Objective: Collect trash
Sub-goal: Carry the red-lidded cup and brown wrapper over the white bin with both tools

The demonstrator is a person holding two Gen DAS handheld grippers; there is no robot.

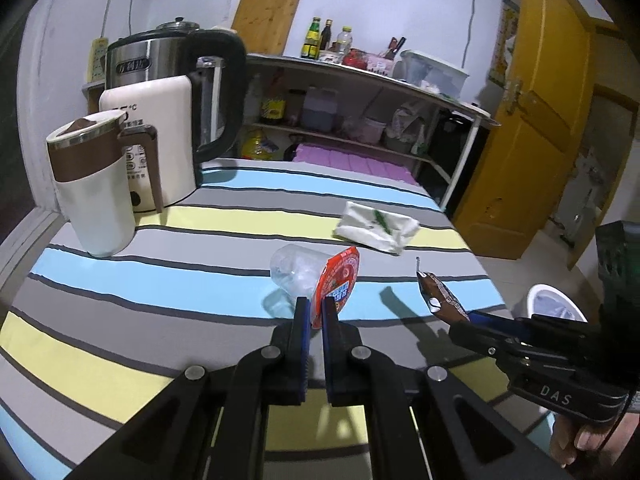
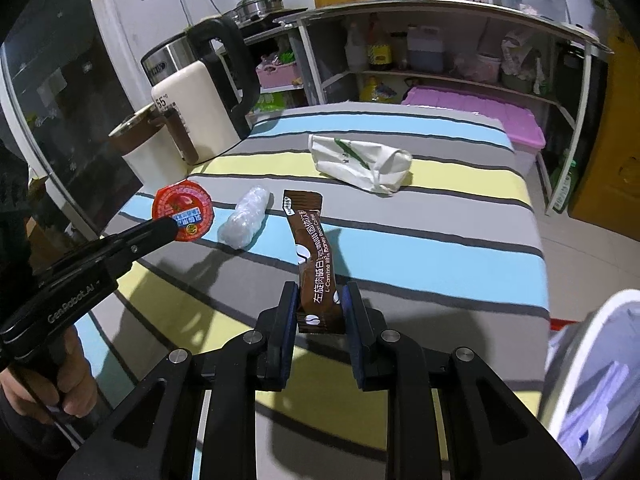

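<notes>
My left gripper [image 1: 316, 308] is shut on the red foil lid [image 1: 338, 284] of a clear plastic cup [image 1: 296, 270], held just above the striped tablecloth; lid [image 2: 183, 212] and cup [image 2: 244, 220] also show in the right wrist view. My right gripper [image 2: 320, 300] is shut on a brown coffee sachet [image 2: 314, 260], held upright above the table; the sachet [image 1: 438, 298] shows from the left wrist too. A crumpled white wrapper with green print [image 1: 376, 226] [image 2: 360, 162] lies farther back on the table.
A white bin with a liner [image 1: 554, 306] [image 2: 592, 380] stands off the table's right edge. A white-and-brown mug [image 1: 90, 184], a white kettle base and a steel kettle [image 1: 168, 100] stand at the back left. Shelves [image 2: 440, 64] are behind; a yellow door [image 1: 532, 120] is right.
</notes>
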